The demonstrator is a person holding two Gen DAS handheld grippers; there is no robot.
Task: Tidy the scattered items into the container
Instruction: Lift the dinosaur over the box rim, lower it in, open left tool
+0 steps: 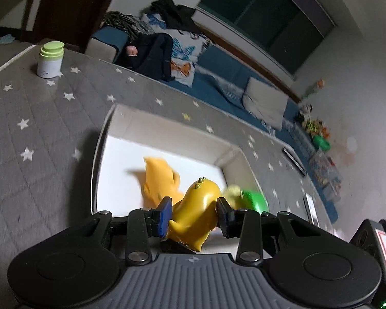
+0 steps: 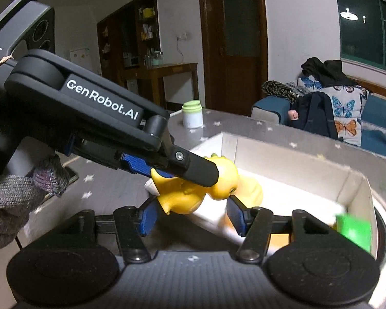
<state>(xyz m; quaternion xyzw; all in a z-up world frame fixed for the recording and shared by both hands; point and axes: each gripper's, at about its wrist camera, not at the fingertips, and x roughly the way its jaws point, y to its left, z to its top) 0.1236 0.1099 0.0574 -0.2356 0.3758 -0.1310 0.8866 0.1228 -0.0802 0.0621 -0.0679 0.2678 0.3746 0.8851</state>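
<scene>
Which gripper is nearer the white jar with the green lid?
Neither clearly. The left gripper holds the yellow toy over the box; the right gripper hovers alongside. The jar stands far beyond both.

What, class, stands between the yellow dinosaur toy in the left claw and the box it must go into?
Nothing visible. The left claw holds the yellow dinosaur toy just above the open white box, whose bare floor lies beside an orange toy.

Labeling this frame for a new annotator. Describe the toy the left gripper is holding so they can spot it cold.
Find the white box on the grey star-print cover. Over its near edge, the left gripper is shut on a glossy yellow dinosaur toy with small olive bumps on its head. The orange toy and green toy lie loose in the box; only the yellow one sits between blue finger pads.
</scene>
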